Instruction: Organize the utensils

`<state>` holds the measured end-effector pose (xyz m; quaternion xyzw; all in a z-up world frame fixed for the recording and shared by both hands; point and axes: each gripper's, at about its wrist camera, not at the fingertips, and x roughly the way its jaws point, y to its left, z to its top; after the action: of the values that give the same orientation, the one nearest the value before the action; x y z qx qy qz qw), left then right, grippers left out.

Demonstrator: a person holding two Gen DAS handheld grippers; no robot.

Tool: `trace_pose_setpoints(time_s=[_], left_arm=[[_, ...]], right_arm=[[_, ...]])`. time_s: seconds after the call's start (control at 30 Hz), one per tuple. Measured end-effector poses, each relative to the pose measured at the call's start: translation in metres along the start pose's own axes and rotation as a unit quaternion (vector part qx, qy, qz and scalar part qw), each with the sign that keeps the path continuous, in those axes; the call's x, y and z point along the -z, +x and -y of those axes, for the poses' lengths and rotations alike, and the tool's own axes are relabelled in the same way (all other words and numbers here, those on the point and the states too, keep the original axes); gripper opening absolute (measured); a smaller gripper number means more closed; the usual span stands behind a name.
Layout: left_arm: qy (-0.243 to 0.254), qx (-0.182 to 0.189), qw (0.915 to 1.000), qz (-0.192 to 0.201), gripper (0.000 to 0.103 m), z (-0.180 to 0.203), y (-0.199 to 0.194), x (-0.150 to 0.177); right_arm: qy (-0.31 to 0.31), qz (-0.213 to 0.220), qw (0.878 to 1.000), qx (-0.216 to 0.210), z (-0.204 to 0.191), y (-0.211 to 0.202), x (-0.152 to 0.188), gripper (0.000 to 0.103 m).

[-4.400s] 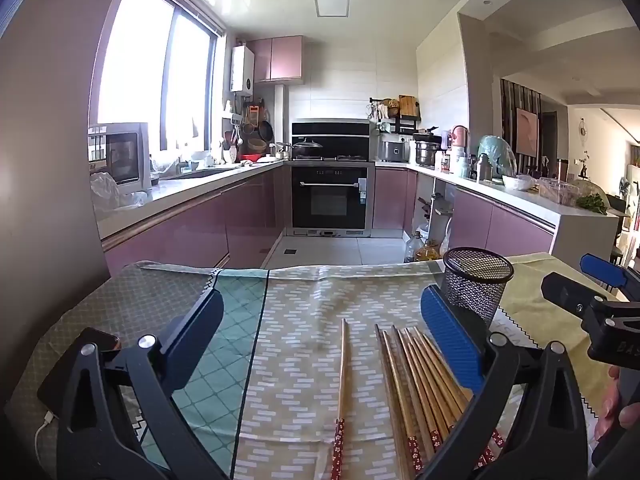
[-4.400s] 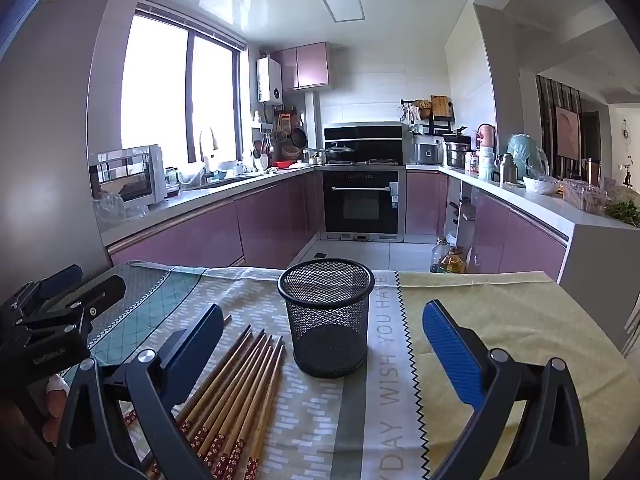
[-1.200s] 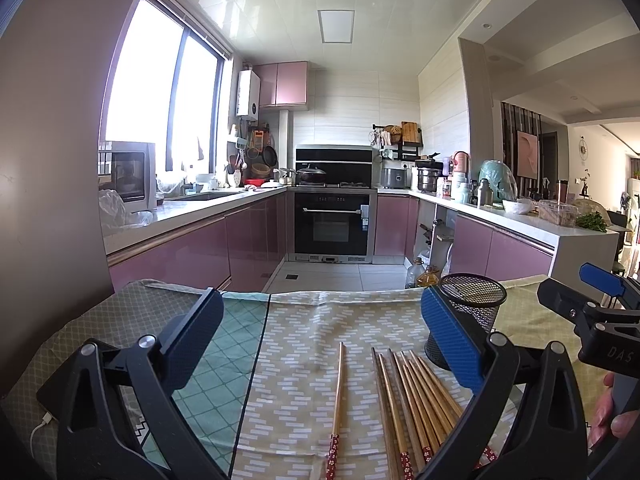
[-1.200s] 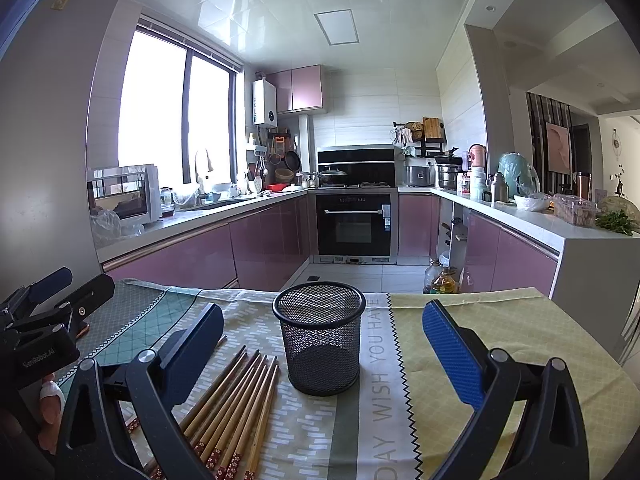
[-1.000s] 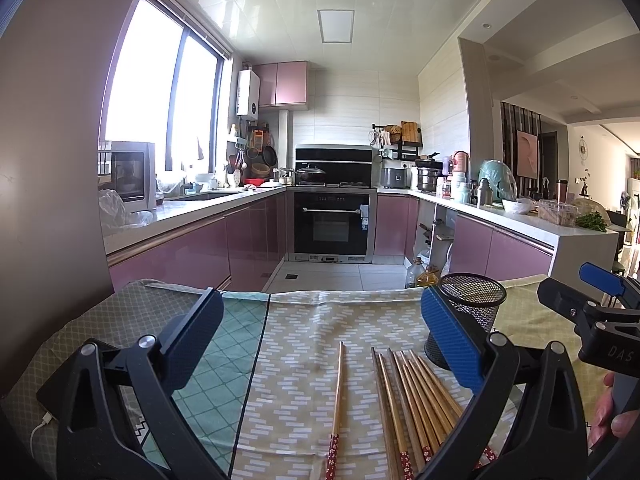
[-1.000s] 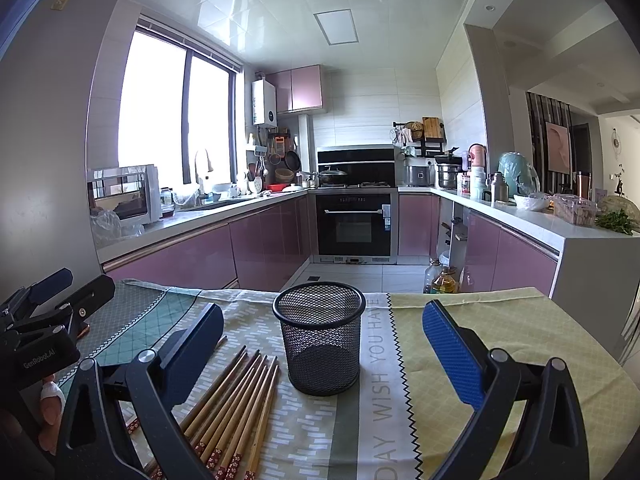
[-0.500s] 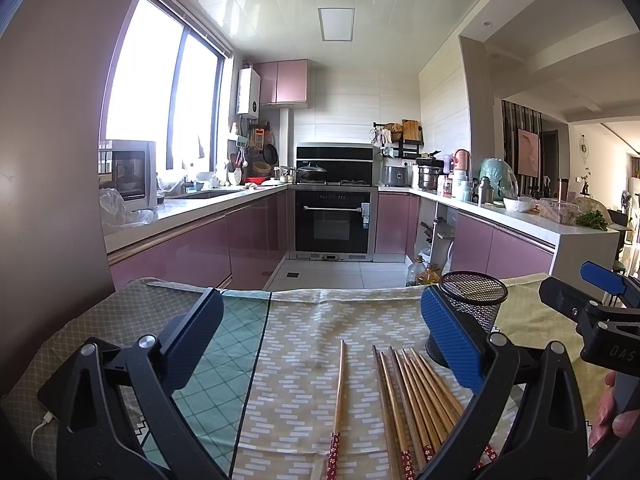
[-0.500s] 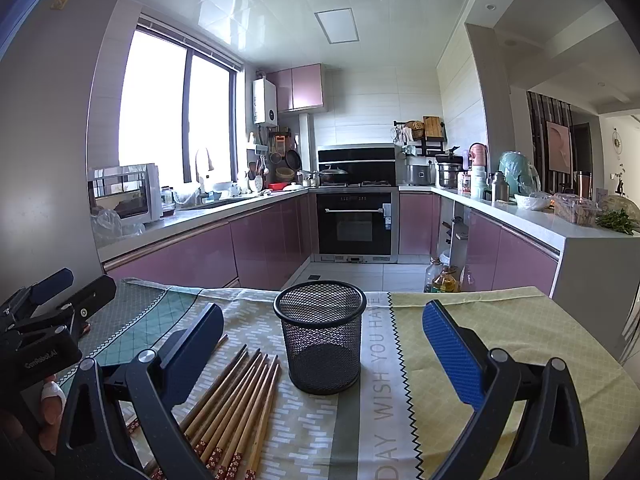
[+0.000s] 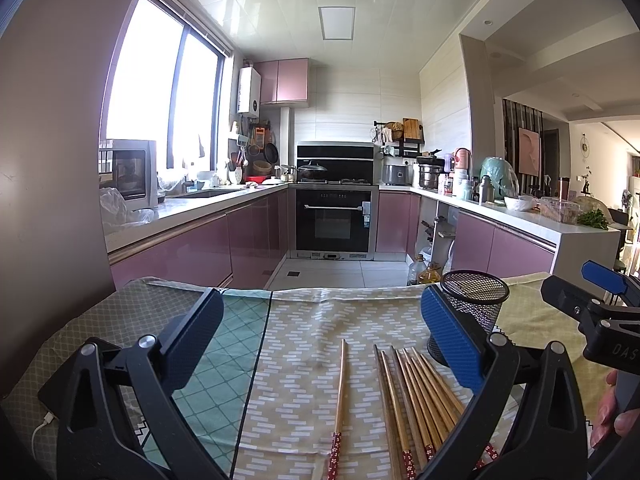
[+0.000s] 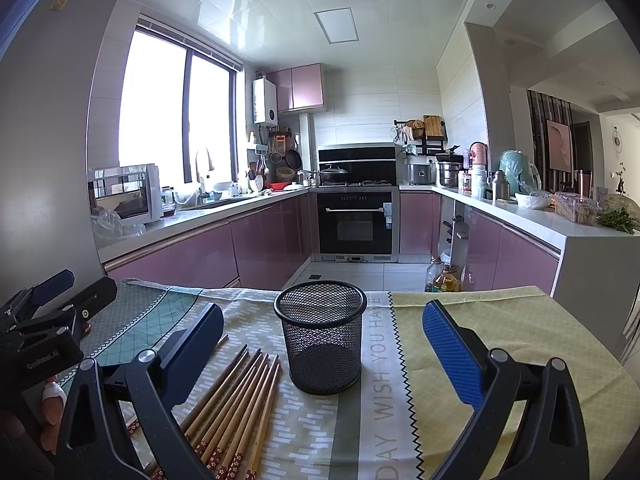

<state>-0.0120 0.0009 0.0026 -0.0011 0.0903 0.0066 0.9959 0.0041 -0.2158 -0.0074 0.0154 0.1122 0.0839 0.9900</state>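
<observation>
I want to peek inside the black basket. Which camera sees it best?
The right wrist view: the basket stands whole, centred between open fingers, and looks empty. In the left wrist view a blue finger hides part of it.

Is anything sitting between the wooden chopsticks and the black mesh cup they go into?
Nothing visible. The wooden chopsticks lie flat beside the black mesh cup, with only bare patterned tablecloth between them, and the cup looks empty.
</observation>
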Motion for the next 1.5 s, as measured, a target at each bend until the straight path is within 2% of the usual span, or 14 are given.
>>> trace_pose_setpoints(time_s=[0.6,0.77,0.87,0.97,1.07,1.13,1.23,1.4,1.5], left_arm=[[0.002,0.000,1.0000,-0.005,0.097,0.000,-0.001,0.004],[0.005,0.001,0.9999,-0.012,0.097,0.000,0.003,0.004],[0.009,0.005,0.9997,-0.020,0.097,-0.001,0.004,0.003],[0.021,0.014,0.9986,-0.047,0.097,-0.004,0.012,0.005],[0.033,0.023,0.9955,-0.085,0.097,-0.006,0.026,0.008],[0.047,0.028,0.9912,-0.120,0.092,-0.008,0.037,0.013],[0.061,0.040,0.9826,-0.171,0.081,-0.011,0.053,0.023],[0.078,0.061,0.9634,-0.249,0.067,-0.008,0.080,0.044],[0.087,0.071,0.9521,-0.284,0.063,-0.002,0.092,0.055]], right_arm=[[0.001,-0.006,1.000,-0.005,0.001,0.001,0.000,0.096],[-0.003,-0.015,1.000,-0.012,0.001,0.004,0.000,0.096],[-0.008,-0.035,0.999,-0.023,0.000,0.009,0.001,0.096],[-0.020,-0.074,0.996,-0.037,-0.004,0.021,0.005,0.096],[-0.038,-0.134,0.989,-0.045,-0.009,0.039,0.016,0.096],[-0.052,-0.174,0.982,-0.050,-0.013,0.051,0.026,0.084],[-0.060,-0.223,0.971,-0.063,-0.018,0.066,0.039,0.072],[-0.060,-0.272,0.957,-0.077,-0.024,0.085,0.054,0.052],[-0.056,-0.298,0.949,-0.082,-0.025,0.095,0.060,0.046]])
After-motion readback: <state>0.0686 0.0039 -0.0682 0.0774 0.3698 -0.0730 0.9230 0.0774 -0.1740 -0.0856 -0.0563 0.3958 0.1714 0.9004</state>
